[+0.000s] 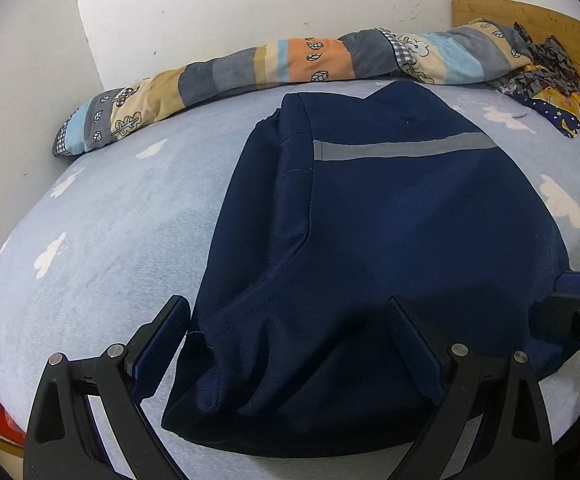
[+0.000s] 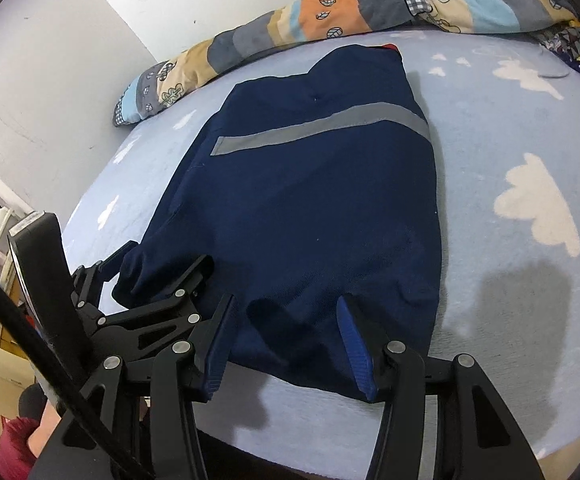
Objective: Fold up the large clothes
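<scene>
While the navy jacket [image 1: 369,220] is lying partly folded on the bed [image 1: 110,220], its near hem is being straddled by the left tongs [image 1: 290,320] and right tongs [image 2: 286,312], both spread apart, and this soft, fairly heavy cloth is probably best being pinched at the hem corners.

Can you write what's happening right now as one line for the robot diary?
stage: mid-fold | navy jacket: folded lengthwise on bed | left gripper: open at hem | right gripper: open at hem

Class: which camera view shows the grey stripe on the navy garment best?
The right wrist view: the whole grey stripe runs unobstructed across the navy garment. The left wrist view shows the stripe too, but thinner.
</scene>
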`<state>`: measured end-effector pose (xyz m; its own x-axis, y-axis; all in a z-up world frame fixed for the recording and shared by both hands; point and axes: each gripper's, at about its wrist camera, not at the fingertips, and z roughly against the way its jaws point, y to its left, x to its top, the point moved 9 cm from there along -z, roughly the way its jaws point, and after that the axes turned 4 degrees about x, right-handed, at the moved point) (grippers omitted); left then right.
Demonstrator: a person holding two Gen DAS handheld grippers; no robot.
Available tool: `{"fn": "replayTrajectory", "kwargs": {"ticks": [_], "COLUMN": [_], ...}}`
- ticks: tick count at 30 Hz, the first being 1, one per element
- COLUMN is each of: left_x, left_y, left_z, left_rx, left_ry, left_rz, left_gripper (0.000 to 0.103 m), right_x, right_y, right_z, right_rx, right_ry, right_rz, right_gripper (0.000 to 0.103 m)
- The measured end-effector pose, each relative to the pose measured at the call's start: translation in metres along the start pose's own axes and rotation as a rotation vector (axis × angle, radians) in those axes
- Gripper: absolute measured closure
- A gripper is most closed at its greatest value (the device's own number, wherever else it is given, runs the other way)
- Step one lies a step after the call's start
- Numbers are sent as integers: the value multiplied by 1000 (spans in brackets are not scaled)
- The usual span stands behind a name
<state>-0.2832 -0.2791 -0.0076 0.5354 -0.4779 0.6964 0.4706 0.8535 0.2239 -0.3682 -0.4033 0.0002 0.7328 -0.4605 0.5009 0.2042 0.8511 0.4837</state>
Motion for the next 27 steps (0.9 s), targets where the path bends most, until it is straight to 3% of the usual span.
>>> {"fn": "replayTrajectory", "kwargs": {"ticks": [12,21,27], "left_x": [0,-1,-1], "left_y": [-3,-4,-3], "left_z": [1,0,3], "left_rx": [20,33,29], "left_ry": [-13,-24,-27], "left_rz": [-25,-41,-30], "left_gripper": [6,6,6], "right_x": [-5,-6,-4], "right_y": [-1,-9,-3], "right_z": [-4,-13,-8], "right_rx": [-29,28,1], "right_ry": [3,2,-8], "right_rz": [42,-31,11], "right_gripper": [46,46,46]}}
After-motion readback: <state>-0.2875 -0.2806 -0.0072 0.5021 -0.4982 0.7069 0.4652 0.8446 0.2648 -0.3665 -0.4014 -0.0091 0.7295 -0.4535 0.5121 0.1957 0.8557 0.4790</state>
